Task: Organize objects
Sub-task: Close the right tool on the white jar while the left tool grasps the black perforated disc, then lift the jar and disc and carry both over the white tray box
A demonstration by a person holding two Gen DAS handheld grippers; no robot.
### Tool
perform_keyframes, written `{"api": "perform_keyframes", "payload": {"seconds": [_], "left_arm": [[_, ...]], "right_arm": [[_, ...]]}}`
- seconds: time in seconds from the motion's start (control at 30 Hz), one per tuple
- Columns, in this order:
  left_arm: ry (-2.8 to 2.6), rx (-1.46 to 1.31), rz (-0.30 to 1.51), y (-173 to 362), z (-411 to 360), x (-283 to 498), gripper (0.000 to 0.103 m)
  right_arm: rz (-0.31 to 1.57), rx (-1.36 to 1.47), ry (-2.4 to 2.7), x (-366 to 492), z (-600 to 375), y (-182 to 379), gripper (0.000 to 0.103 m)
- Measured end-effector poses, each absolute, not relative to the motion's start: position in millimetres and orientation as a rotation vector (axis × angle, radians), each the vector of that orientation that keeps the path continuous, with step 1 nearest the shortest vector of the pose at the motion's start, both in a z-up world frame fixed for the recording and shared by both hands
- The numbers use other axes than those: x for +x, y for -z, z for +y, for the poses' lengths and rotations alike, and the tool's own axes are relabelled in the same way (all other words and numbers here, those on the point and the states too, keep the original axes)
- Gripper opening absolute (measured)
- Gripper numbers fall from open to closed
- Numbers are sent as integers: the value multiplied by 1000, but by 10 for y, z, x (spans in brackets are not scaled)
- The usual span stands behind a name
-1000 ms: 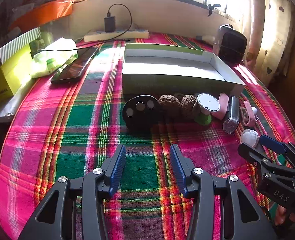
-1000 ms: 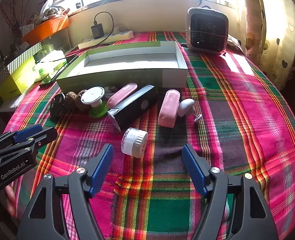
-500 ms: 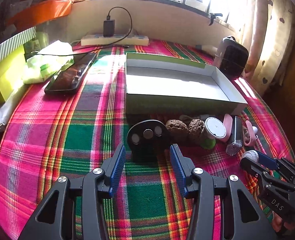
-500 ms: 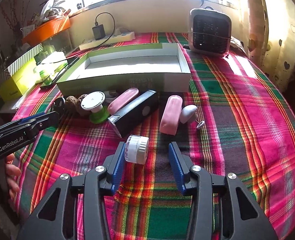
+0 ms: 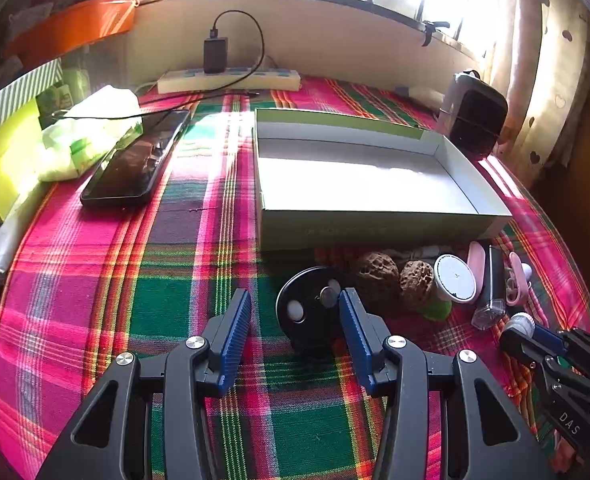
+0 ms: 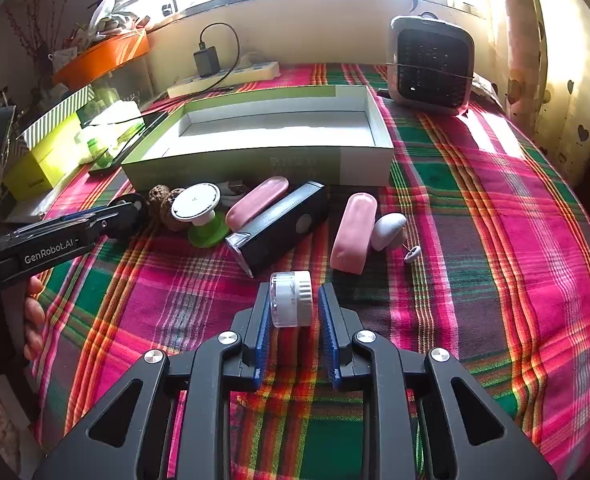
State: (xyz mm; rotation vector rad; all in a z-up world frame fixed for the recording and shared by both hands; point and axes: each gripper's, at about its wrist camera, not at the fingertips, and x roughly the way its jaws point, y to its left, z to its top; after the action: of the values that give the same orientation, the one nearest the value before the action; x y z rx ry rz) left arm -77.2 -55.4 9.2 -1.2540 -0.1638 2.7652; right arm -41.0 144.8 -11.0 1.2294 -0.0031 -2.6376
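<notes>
A small white jar point(image 6: 291, 300) lies on its side on the plaid cloth between the fingers of my right gripper point(image 6: 293, 304). The jaws are closing on it. The left pad point(image 6: 264, 320) touches the jar, and a thin gap shows at the right pad. The same jar point(image 5: 519, 322) sits at that gripper's tips point(image 5: 529, 334) at the right edge of the left wrist view. My left gripper point(image 5: 295, 314) is open. A black round disc point(image 5: 307, 312) with pale buttons stands just ahead of it, close to the right finger. The open green-and-white box point(image 6: 255, 160) lies behind.
In front of the box lie two rough brown balls point(image 5: 377, 278), a white-topped green spool point(image 6: 201, 216), two pink cases point(image 6: 355, 232), a black flashlight-like block point(image 6: 283, 226) and a grey mushroom-shaped piece point(image 6: 387, 230). A phone point(image 5: 135, 160), power strip point(image 5: 227, 80) and small heater point(image 6: 431, 64) stand further back.
My right gripper's jaws have come in from wide apart to either side of the white jar. My left gripper has moved forward, so the black disc now sits at its fingertips.
</notes>
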Motion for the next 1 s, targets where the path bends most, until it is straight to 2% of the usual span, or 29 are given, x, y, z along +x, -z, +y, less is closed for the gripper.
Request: {"api": "perform_keyframes", "payload": {"seconds": [0.13,0.27,0.37,1.0], "left_arm": [[-2742,-1255,-198,-76,-544,-785,42],[-2734,-1257,-213,-71,-532,-785,30],[-2738,-1248,-214,-82,-520,-778,26],[-2774,-1199,-171,-180,-455,-652,25]], "right_arm": [[-2,1231,2632,-421,1446,106,24],[-2,1232,2630,-425,1443,104,24],[-1,1232,2629,-429,1438,104,24],[10,1219,2627,-411,1419,97,24]]}}
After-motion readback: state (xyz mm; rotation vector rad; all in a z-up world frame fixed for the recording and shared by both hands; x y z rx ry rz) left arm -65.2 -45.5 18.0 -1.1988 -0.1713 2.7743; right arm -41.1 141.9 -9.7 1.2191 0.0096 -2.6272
